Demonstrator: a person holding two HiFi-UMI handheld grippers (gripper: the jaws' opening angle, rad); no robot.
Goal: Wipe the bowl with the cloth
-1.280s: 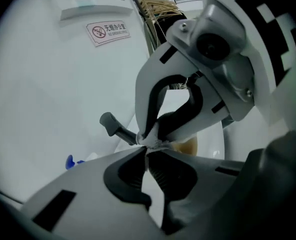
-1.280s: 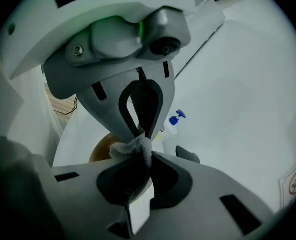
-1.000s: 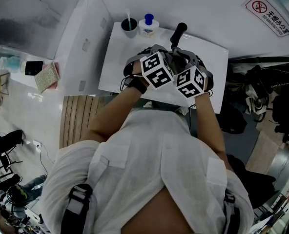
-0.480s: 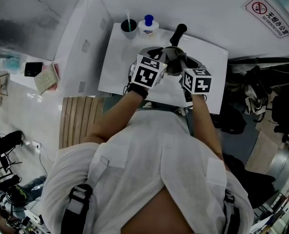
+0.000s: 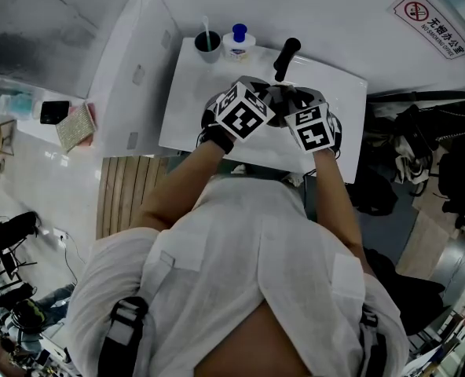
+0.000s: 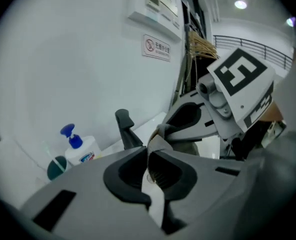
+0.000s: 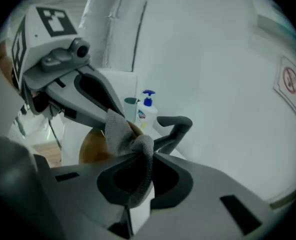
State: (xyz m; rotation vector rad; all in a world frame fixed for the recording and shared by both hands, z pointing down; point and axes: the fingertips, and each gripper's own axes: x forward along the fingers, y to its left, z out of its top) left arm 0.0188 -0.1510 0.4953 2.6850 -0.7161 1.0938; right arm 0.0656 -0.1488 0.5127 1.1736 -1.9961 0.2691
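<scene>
Right claw (image 7: 147, 153): clamping the grey cloth (image 7: 119, 130), which is touching the bowl (image 7: 94, 146).
Left claw (image 6: 148, 153): pinching shut on the bowl's rim.
Right gripper view: showing the brown bowl, while the head view is hiding it under the marker cubes (image 5: 244, 115).
Since a second ago: both cubes are sitting at a new roll.
Hands: angling down, side by side over the white counter (image 5: 184, 108).

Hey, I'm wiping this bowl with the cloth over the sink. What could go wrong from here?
1. The left gripper pinches the bowl only at its rim; wiping pressure may twist it loose into the sink.
2. The right gripper holds just a fold of the cloth, which may slip out.
3. The black faucet stands close; either gripper might knock it.
</scene>
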